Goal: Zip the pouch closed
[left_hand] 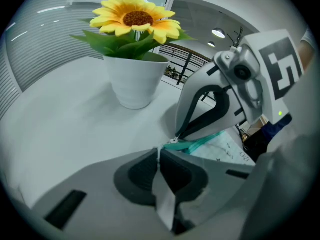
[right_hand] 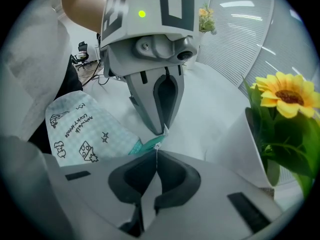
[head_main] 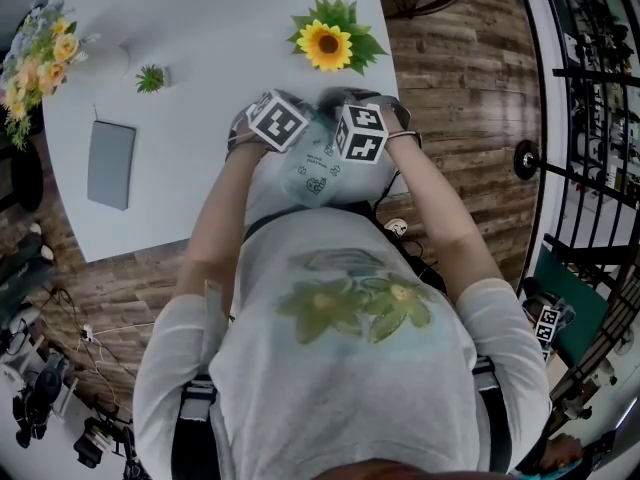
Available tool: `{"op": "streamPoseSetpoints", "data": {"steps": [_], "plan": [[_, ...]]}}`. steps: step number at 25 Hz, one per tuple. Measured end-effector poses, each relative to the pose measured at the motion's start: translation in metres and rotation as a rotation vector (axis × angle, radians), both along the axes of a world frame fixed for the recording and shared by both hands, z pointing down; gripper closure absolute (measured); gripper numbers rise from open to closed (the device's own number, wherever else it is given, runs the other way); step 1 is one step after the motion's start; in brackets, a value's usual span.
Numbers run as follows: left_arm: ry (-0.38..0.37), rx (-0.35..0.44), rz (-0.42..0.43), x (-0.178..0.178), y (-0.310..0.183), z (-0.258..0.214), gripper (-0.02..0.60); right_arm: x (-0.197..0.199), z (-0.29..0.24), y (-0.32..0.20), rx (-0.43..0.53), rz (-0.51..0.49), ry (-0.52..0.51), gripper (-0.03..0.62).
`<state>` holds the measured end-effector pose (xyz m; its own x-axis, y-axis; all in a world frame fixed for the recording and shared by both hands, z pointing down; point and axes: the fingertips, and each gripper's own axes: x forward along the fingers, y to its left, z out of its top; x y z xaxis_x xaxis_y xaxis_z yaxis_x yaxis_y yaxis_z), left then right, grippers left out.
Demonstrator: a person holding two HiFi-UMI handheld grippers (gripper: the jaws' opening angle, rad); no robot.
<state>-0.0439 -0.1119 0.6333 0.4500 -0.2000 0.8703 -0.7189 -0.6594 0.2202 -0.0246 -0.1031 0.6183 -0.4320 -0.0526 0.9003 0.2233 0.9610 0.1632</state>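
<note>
Pouch (right_hand: 80, 129) in left tongs (left_hand: 159, 153), zipper (right_hand: 145, 145) in right tongs (right_hand: 156, 156).

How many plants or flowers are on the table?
3: sunflower at the far edge, small green plant to its left, bouquet at the left edge. The person's body may hide more.

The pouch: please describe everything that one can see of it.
The pouch is soft, pale fabric with a faint check and black doodles and lettering, with a teal zipper along one edge. It sits slightly puffed at the near edge of the white table. The left hand-held gripper is shut on its end corner; the right hand-held gripper is shut on what looks like the zipper pull, right beside it.
</note>
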Motion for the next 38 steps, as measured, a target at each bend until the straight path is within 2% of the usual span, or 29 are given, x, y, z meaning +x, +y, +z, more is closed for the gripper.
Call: {"op": "streamPoseSetpoints", "data": {"steps": [24,38], "plan": [[0.013,0.005,-0.027,-0.001,0.0,0.0,0.558,0.01,0.0,0.009,0.009,-0.084,0.09,0.576],[0.016,-0.001,-0.025,-0.001,0.0,0.001,0.558,0.02,0.001,0.014,-0.004,-0.083,0.096,0.576]]}}
